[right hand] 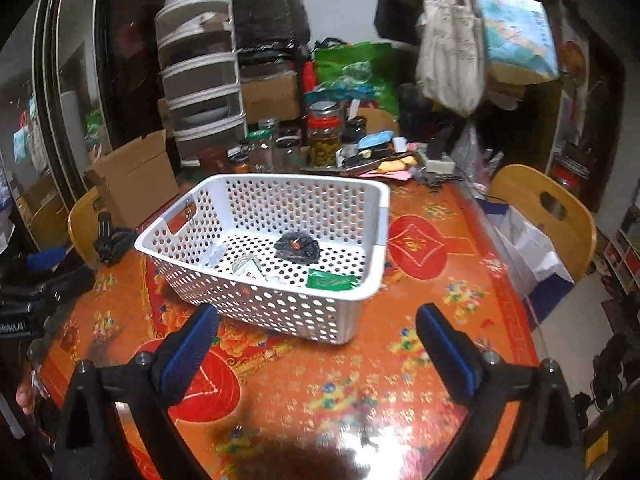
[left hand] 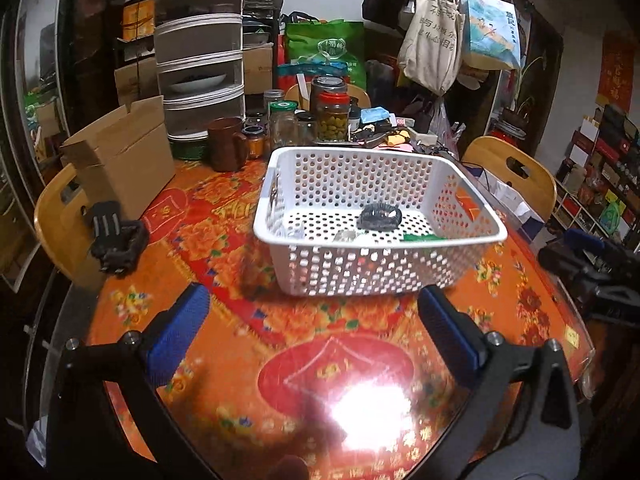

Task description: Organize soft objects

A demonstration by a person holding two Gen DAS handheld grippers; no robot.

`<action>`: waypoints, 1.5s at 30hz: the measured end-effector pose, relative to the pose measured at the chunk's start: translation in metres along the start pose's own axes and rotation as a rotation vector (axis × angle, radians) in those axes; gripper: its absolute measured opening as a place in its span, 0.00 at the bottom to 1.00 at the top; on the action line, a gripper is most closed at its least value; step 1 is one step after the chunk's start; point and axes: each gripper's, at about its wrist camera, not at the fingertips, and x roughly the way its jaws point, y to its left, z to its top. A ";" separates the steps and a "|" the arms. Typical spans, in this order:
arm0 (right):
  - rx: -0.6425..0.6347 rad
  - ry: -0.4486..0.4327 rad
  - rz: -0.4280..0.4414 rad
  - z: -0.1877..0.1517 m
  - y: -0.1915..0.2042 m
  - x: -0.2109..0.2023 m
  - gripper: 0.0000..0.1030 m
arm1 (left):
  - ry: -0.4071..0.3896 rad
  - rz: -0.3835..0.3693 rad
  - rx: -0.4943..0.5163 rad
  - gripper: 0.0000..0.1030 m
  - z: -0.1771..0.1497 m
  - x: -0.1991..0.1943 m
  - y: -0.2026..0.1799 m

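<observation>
Dim indoor lighting. Overhead lamp glare [left hand: 372,412] burns out on the glossy tablecloth [left hand: 224,360] at 6 o'clock in the left view. Fisheye bending and dark vignetting at all edges; hanging tote bags [right hand: 452,52] at 1 o'clock are motion-blurred.

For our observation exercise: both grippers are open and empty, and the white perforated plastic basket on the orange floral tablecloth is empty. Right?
Not quite. The white perforated plastic basket holds a dark crumpled item and a green packet, as the right wrist view shows. Both the left gripper and the right gripper are open and empty.

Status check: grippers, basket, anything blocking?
Left gripper open, empty. Right gripper open, empty. White basket ahead holds dark bundle, green packet. Approach unobstructed.
</observation>
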 end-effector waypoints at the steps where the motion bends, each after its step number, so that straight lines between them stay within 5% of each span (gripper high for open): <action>1: 0.001 -0.007 -0.005 -0.002 0.000 -0.006 0.96 | -0.006 0.006 0.004 1.00 -0.005 -0.007 0.000; 15: -0.032 -0.107 0.035 -0.065 0.031 -0.094 0.96 | -0.138 0.028 0.007 1.00 -0.080 -0.113 -0.009; 21: -0.057 -0.189 -0.019 -0.098 0.044 -0.140 0.96 | -0.174 0.038 0.009 1.00 -0.104 -0.151 -0.020; 27: -0.027 -0.234 -0.067 -0.112 0.051 -0.171 0.98 | -0.176 0.015 0.026 1.00 -0.103 -0.158 -0.039; 45: -0.028 -0.166 -0.055 -0.109 0.050 -0.148 0.98 | -0.155 0.022 0.031 1.00 -0.099 -0.142 -0.046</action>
